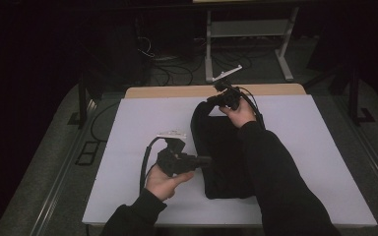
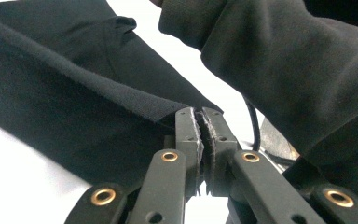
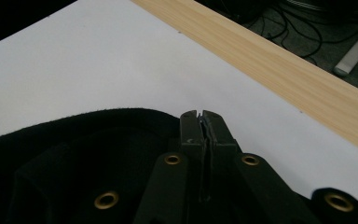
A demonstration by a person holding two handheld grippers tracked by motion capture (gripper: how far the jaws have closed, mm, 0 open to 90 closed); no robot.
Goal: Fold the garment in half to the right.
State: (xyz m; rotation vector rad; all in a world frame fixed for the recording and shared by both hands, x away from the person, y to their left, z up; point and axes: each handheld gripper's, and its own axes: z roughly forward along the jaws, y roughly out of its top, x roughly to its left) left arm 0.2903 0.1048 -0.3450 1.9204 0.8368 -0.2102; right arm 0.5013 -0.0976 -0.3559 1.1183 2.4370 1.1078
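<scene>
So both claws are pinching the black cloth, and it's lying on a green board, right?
Not quite: the board is white, not green, as the high view shows. The rest is right. The left claw is shut on an edge of the black cloth, and the right claw is shut on its far edge.

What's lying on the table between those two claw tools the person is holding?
The black garment spans that stretch in the high view. The left gripper pinches its near side edge, the right gripper its far end; nothing else lies between them on the white table.
</scene>
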